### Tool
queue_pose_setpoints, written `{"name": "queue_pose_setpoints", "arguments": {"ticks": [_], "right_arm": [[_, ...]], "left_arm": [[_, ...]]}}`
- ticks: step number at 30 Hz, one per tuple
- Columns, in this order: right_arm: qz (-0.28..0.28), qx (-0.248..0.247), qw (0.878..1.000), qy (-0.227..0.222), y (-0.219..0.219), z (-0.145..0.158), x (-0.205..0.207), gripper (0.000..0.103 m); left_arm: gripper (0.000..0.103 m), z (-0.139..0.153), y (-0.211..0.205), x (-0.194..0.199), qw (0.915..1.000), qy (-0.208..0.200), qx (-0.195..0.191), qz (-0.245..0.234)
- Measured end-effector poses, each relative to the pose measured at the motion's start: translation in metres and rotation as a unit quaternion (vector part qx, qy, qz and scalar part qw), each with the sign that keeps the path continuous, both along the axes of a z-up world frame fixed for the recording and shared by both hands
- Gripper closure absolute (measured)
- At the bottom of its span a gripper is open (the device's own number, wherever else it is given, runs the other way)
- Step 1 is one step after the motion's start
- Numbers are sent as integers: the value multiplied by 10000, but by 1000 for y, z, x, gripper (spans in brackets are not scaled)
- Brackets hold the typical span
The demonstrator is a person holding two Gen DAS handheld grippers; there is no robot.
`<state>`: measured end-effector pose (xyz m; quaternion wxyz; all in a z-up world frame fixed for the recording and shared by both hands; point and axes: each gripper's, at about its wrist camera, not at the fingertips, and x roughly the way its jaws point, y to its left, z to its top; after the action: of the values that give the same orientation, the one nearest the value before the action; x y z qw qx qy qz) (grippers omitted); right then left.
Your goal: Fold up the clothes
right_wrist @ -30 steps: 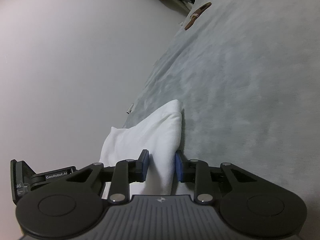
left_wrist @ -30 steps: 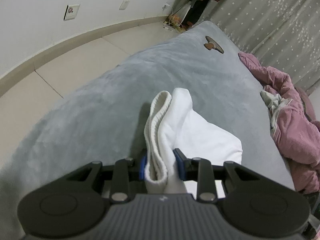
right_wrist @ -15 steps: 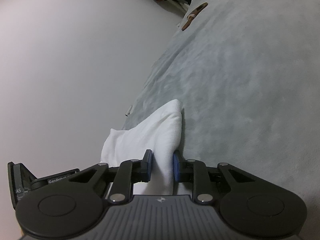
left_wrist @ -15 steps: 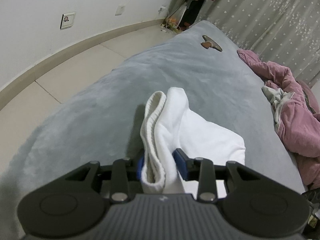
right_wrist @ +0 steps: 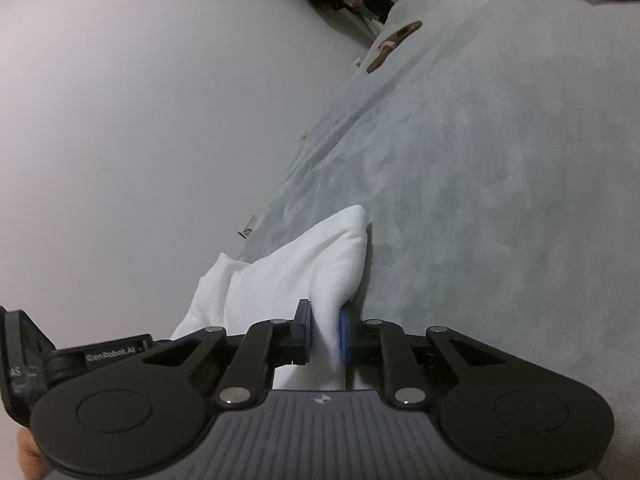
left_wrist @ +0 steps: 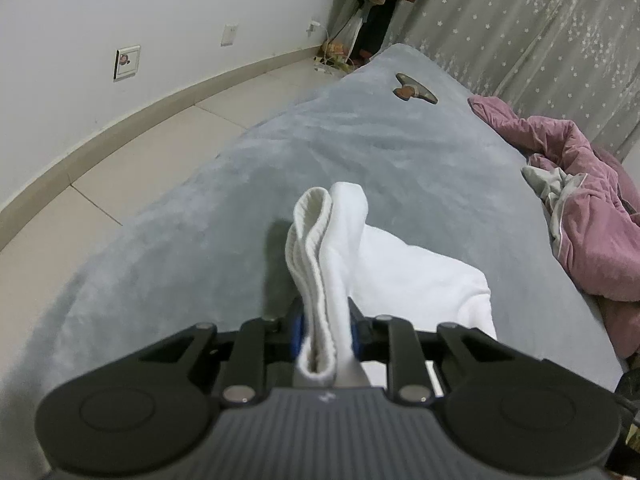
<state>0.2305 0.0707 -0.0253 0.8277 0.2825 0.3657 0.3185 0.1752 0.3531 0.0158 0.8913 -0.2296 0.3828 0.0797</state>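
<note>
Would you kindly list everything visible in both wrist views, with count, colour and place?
white garment: one, white, on the bed, ribbed hem bunched between both grippers
bed cover: one, grey, plush, under everything
pink quilt: one, dusty pink, crumpled at the bed's right edge
slipper: one, brown and grey, far end of bed
wall sockets: two, white, on wall
curtain: one, grey, starred
left gripper: black, blue pads, closing on the garment
right gripper: black, closing on the garment

Left hand-held gripper, jaws closing on white garment's ribbed hem above grey bed
</note>
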Motion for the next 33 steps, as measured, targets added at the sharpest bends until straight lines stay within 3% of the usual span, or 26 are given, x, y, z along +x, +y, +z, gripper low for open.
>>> {"name": "queue_pose_setpoints", "arguments": {"ticks": [17, 33], "right_arm": [[-145, -624, 9957, -667, 10, 33, -17, 90], [-227, -791, 9931, -840, 6, 55, -37, 90]], "left_arm": [[85, 26, -5, -17, 9997, -234, 59, -54], [84, 44, -10, -37, 9990, -352, 22, -276]]}}
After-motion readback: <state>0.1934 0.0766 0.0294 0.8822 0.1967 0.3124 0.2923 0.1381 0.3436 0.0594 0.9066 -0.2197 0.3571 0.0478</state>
